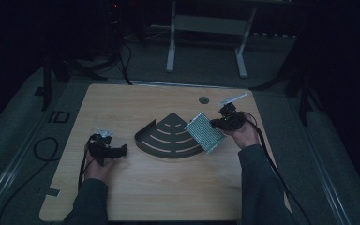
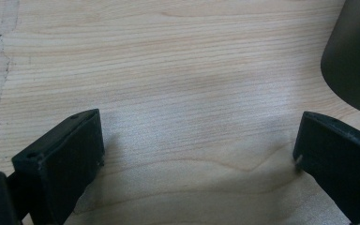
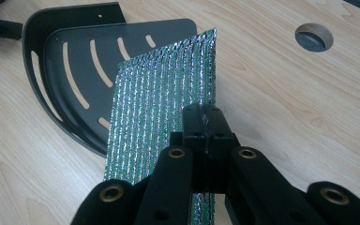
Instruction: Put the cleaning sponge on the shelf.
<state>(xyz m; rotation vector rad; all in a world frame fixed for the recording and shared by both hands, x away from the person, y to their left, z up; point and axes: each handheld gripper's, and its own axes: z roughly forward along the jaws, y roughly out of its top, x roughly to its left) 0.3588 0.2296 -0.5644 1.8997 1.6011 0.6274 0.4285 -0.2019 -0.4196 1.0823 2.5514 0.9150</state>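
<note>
A dark quarter-round slotted tray (image 1: 168,138) lies in the middle of the wooden table; its rim (image 3: 36,70) fills the upper left of the right gripper view. My right gripper (image 1: 215,123) is shut on the edge of a shiny green-silver ribbed sheet (image 1: 205,132), held tilted above the tray's right side. In the right gripper view the jaws (image 3: 205,123) meet on the sheet (image 3: 159,108). My left gripper (image 1: 122,151) rests low on the table left of the tray, open, with bare wood between its fingers (image 2: 70,154). The tray's dark edge (image 2: 356,61) shows at the upper right.
A round cable hole (image 1: 204,100) sits in the table (image 1: 168,187) near the far edge, also seen as a hole (image 3: 314,37) in the right gripper view. Cables trail from both grippers. A white frame stand (image 1: 206,28) is on the floor beyond the table.
</note>
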